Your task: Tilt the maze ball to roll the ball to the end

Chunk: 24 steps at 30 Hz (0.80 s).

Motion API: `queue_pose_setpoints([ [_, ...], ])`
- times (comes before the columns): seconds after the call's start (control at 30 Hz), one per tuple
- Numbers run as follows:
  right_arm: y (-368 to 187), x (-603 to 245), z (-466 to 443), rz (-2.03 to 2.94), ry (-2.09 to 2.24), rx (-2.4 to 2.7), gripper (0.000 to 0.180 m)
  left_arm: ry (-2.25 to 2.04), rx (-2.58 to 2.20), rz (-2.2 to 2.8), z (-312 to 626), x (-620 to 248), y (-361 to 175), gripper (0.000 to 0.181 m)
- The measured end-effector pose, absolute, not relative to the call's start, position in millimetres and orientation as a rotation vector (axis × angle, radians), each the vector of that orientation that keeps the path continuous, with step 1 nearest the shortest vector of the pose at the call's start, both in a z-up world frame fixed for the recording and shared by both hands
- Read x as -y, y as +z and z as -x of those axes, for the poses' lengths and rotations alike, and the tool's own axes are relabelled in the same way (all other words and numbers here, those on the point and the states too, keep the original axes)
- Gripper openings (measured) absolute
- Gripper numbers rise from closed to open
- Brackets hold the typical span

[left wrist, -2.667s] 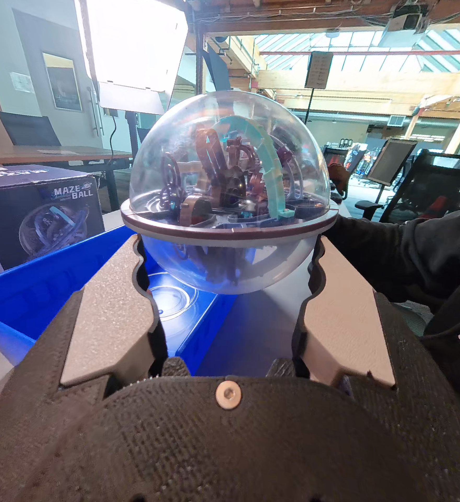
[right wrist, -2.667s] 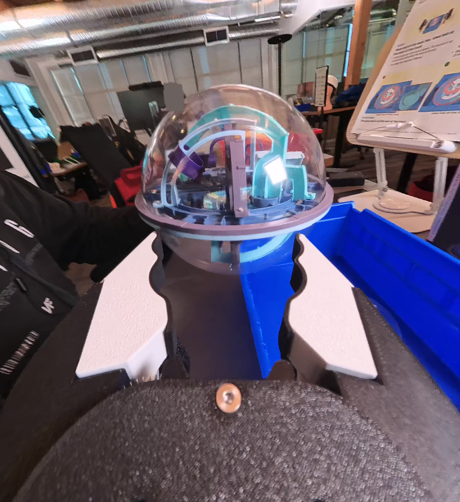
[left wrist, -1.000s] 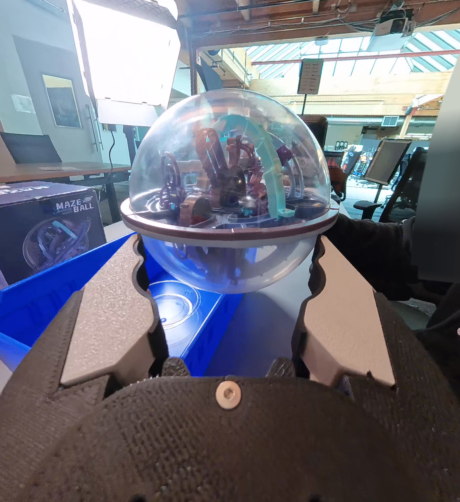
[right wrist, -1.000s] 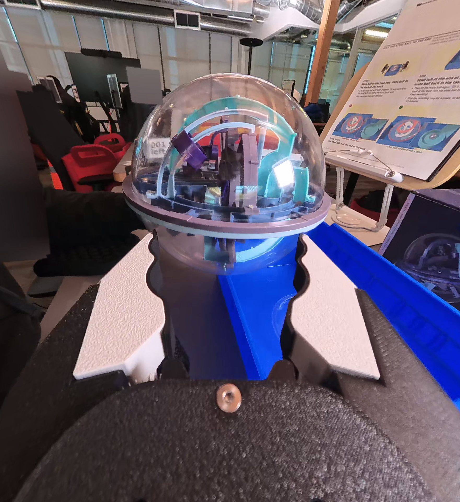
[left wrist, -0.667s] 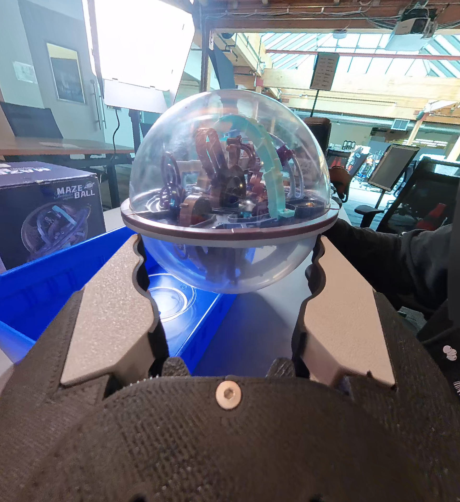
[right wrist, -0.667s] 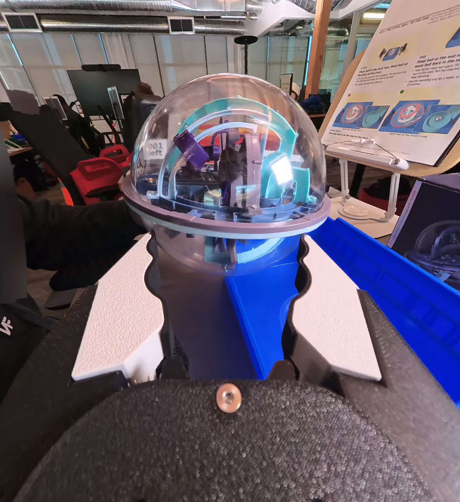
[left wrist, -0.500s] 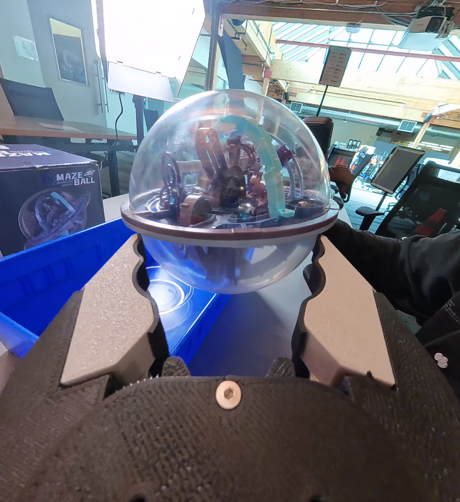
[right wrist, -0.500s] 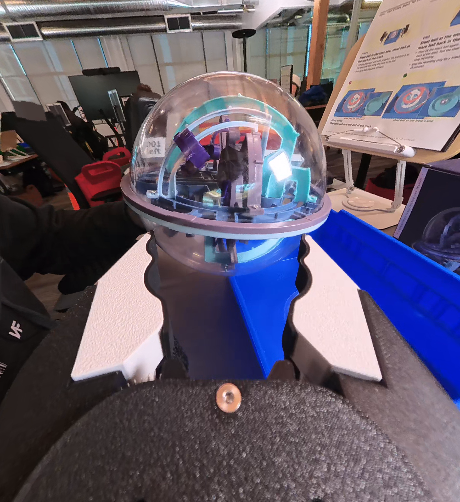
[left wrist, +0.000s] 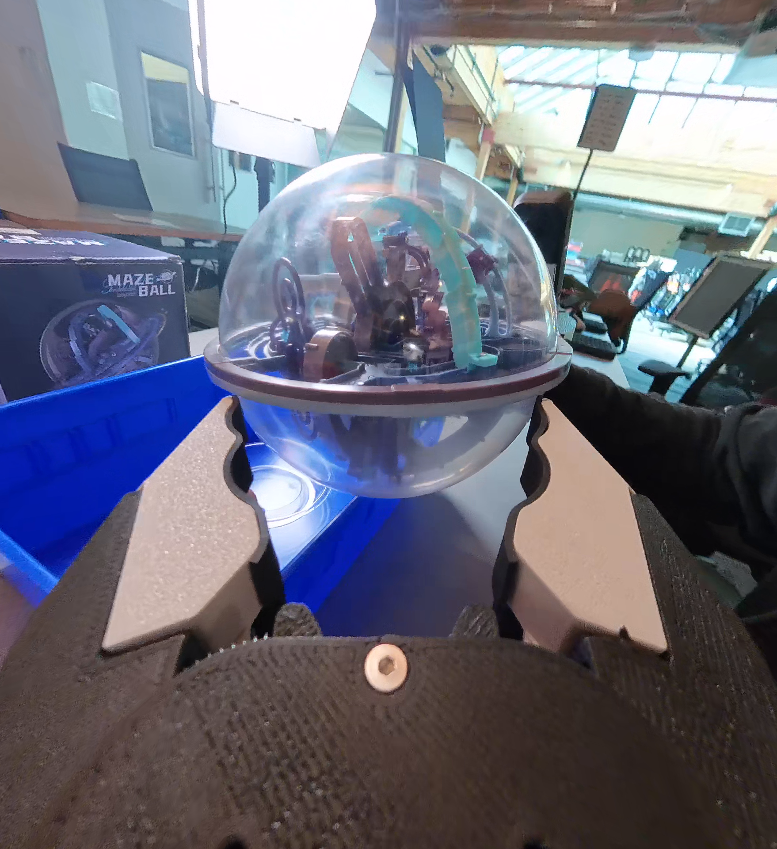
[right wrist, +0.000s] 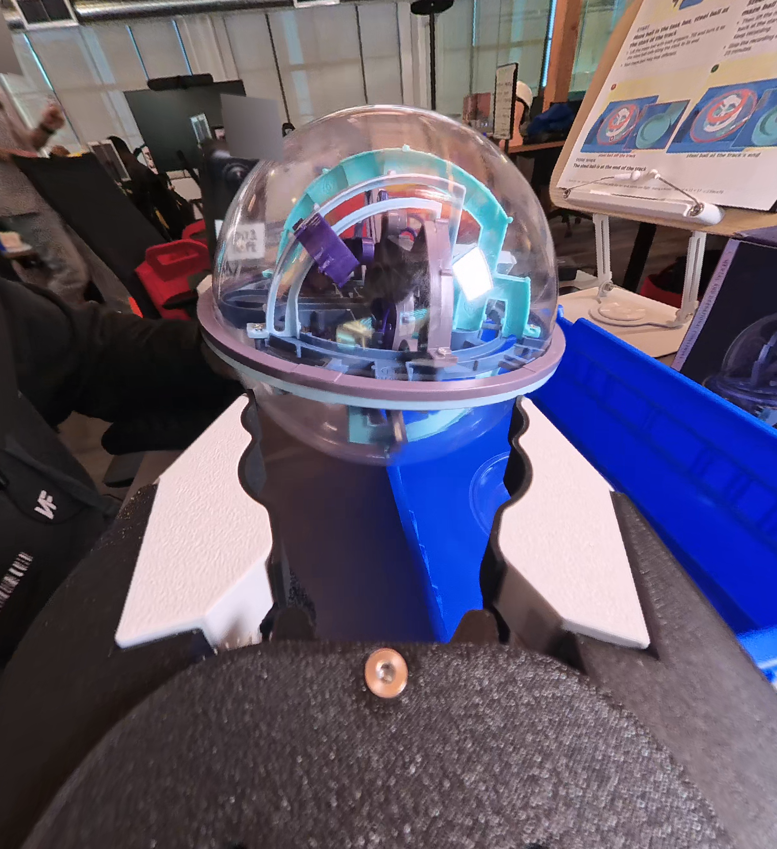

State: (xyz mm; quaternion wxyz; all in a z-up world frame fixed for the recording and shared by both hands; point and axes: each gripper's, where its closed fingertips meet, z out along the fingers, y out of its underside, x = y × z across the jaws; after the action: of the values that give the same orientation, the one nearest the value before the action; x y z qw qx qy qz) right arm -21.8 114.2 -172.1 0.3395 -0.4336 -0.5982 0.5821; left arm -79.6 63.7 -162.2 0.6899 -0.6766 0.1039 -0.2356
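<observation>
Maze ball (left wrist: 386,321): a clear sphere, two see-through halves joined at a wide purple-grey ring round the middle. Inside stood a tangle of tracks: a teal arch over the top, brown and purple loops, dark blue runs at ring level. A small shiny ball (left wrist: 412,351) sat on the track just above the ring.

Ball held in the air above the near edge of the blue bin (left wrist: 79,441) and the dark desk (left wrist: 414,560) beside it, touching neither. Ring close to level from the left claw's side, dome up; from the right side the ring (right wrist: 377,386) dipped slightly toward the bin. No long axis, being round; the teal arch pointed up.

Left claw (left wrist: 384,413): spread wide, both fingers pressed against the lower half just under the ring. Right claw (right wrist: 382,411): the same wide grip from the opposite side of the maze ball (right wrist: 382,275).

A clear round stand (left wrist: 285,496) lay on the bin floor under the ball. The product box (left wrist: 70,317) stood beyond the bin. A black-sleeved arm (left wrist: 680,464) reached in beside the ball.
</observation>
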Motion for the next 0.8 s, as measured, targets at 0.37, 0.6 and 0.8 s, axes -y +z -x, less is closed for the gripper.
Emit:
queue_pose_setpoints([
  [0.37,-165,-117,1,1.055,1.536,1.691,0.107,-0.444,-0.129,1.44,53,-61,-159,0.121],
  [0.6,-159,-116,-13,1.01,1.446,1.829,0.108,-0.399,-0.137,1.405,35,-57,-171,0.12],
  [0.8,-160,-119,-17,1.007,1.465,1.8,0.109,-0.464,-0.244,1.417,31,-54,-174,0.12],
])
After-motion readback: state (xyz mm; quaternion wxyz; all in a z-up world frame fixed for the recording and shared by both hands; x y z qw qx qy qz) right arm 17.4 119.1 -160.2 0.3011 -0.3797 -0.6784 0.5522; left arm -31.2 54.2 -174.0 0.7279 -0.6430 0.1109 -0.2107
